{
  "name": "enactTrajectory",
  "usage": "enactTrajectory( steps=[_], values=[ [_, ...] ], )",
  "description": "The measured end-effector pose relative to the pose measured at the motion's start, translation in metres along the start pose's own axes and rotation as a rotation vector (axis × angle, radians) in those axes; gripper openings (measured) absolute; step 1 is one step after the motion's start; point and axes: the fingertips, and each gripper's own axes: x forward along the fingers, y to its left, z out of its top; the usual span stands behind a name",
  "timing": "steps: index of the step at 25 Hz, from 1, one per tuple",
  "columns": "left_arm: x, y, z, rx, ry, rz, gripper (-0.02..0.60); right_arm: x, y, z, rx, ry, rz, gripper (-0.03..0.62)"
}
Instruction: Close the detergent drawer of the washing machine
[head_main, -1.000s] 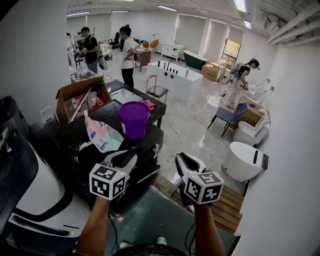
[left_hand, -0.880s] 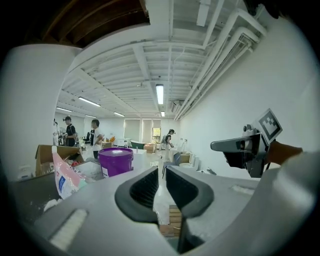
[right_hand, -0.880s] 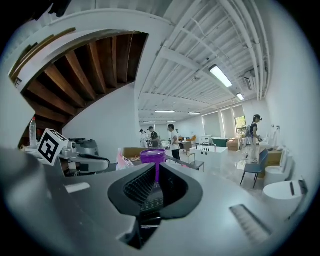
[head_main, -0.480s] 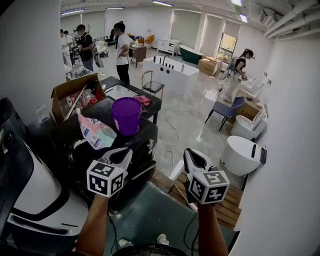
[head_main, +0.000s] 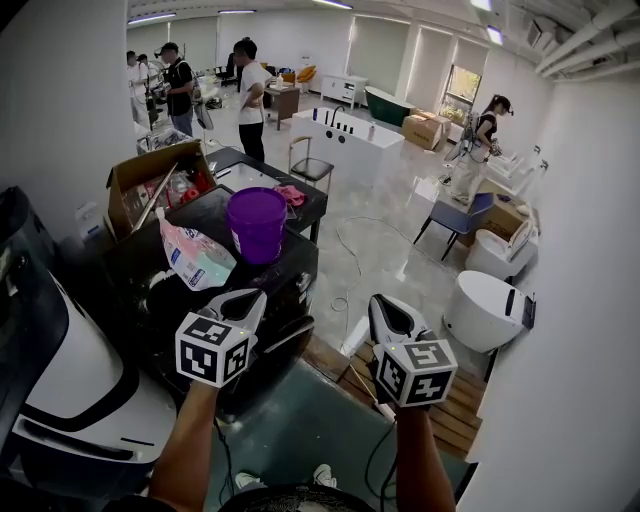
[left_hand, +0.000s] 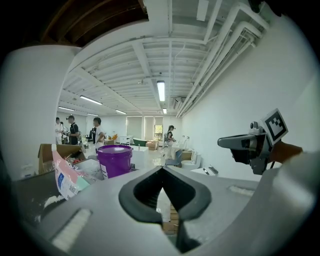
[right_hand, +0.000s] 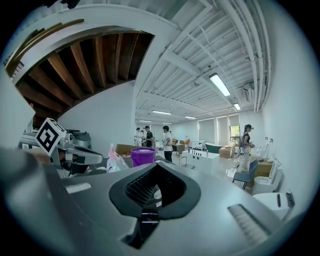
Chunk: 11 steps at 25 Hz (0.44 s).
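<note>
The black washing machine (head_main: 150, 290) stands left of centre in the head view, with a purple bucket (head_main: 257, 225) and a pink-and-white detergent bag (head_main: 195, 262) on its top. A pale-edged part (head_main: 290, 335) juts from its front corner; I cannot tell whether this is the drawer. My left gripper (head_main: 245, 300) hovers over that corner, shut and holding nothing. My right gripper (head_main: 385, 305) hangs to the right over the floor, also shut and empty. In the left gripper view the left gripper (left_hand: 162, 172) has its tips together; the right gripper (right_hand: 156, 167) shows the same in its own view.
An open cardboard box (head_main: 150, 190) sits behind the machine. A white appliance (head_main: 70, 390) fills the lower left. A wooden pallet (head_main: 450, 410) and a white tub (head_main: 485, 315) lie to the right. A cable (head_main: 345, 265) runs across the floor. Several people stand at the back.
The head view has shifted slightly. Both grippers sit a little higher in it, still shut, and the right one has drifted a bit to the right.
</note>
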Motion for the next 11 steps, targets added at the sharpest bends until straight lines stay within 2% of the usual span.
enactTrajectory(
  steps=[11],
  values=[
    [-0.0039,-0.0056,-0.0050,0.006,0.009,-0.006,0.000,-0.0069,0.0003,-0.0074,0.008,-0.004,-0.010,0.025]
  ],
)
